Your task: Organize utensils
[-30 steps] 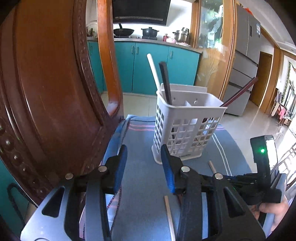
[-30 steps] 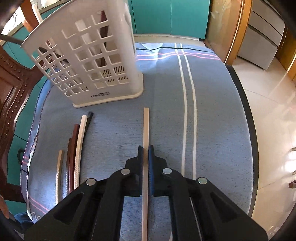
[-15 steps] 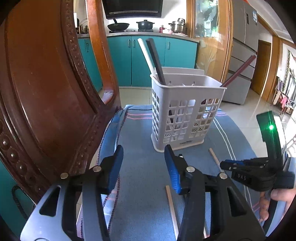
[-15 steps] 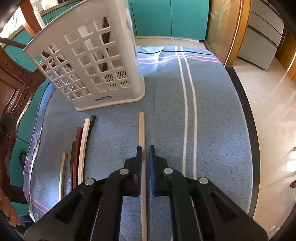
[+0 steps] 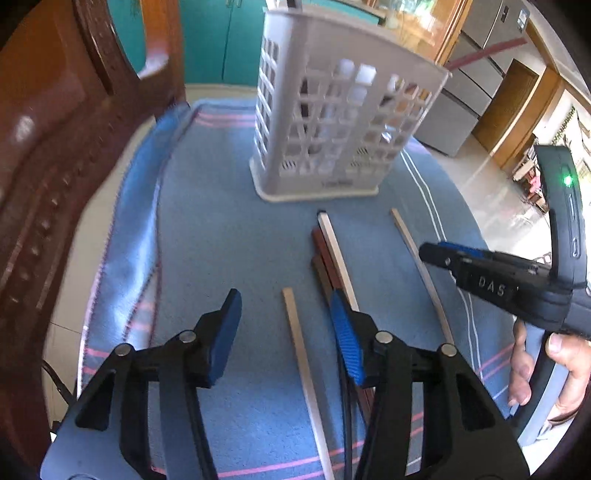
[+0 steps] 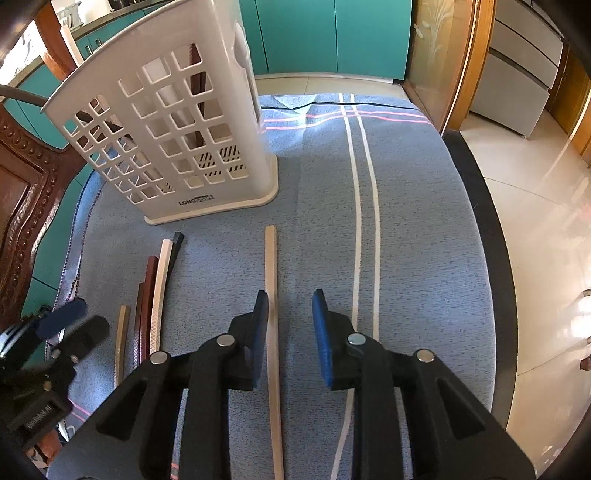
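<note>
A white slotted utensil basket (image 5: 332, 122) (image 6: 173, 136) stands on the blue cloth and holds several chopsticks. More chopsticks lie loose in front of it: a tan one (image 6: 272, 295) (image 5: 417, 254), a white one (image 5: 338, 254) (image 6: 159, 291), dark red ones (image 5: 325, 258) (image 6: 147, 295) and a short pale one (image 5: 301, 354) (image 6: 121, 339). My right gripper (image 6: 290, 314) is open, its jaws around the tan chopstick, which lies on the cloth. My left gripper (image 5: 284, 325) is open and empty, low over the pale chopstick.
A carved wooden chair back (image 5: 55, 147) stands close on the left. The table's right edge (image 6: 476, 206) drops to a tiled floor. Teal cabinets (image 6: 325, 33) are behind. The right gripper shows in the left wrist view (image 5: 517, 280).
My right gripper has opened and released the tan chopstick onto the cloth. My left gripper has tilted down toward the loose chopsticks and moved closer to them.
</note>
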Available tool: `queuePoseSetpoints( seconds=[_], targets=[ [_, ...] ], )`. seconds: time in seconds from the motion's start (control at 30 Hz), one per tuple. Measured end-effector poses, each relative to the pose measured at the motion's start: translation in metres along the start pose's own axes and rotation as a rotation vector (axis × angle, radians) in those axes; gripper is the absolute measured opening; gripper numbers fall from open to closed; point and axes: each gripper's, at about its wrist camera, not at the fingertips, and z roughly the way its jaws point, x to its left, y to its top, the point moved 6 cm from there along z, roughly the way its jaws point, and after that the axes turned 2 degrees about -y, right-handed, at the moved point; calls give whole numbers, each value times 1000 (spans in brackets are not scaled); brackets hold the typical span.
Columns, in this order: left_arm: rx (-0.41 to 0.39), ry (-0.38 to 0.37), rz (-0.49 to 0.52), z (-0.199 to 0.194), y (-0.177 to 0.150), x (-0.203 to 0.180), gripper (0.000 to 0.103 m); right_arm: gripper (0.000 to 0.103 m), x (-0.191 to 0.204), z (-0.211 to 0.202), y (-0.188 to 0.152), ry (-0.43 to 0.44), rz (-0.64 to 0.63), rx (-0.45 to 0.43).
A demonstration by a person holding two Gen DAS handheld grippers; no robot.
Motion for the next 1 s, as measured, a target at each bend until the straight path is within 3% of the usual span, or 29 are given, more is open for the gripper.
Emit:
queuePoseSetpoints(
  seconds=[0.17, 0.27, 0.33, 0.4, 0.57, 0.7, 1.0],
  targets=[
    [67, 71, 38, 18, -13, 0, 38, 25, 2, 1, 0, 1, -11, 1],
    [50, 115, 71, 19, -15, -2, 31, 25, 2, 1, -1, -3, -15, 3],
    [28, 151, 86, 22, -15, -4, 17, 25, 2, 3, -3, -7, -19, 7],
    [9, 184, 110, 24, -13, -6, 10, 25, 3, 5, -4, -11, -24, 12],
    [-23, 244, 112, 28, 1, -6, 7, 29, 4, 4, -5, -26, -34, -6],
    [-15, 230, 93, 25, 4, -5, 7, 36, 5, 7, -6, -44, -54, -14],
    [-8, 240, 107, 28, 0, -4, 10, 37, 17, 18, -3, -122, -105, -36]
  ],
)
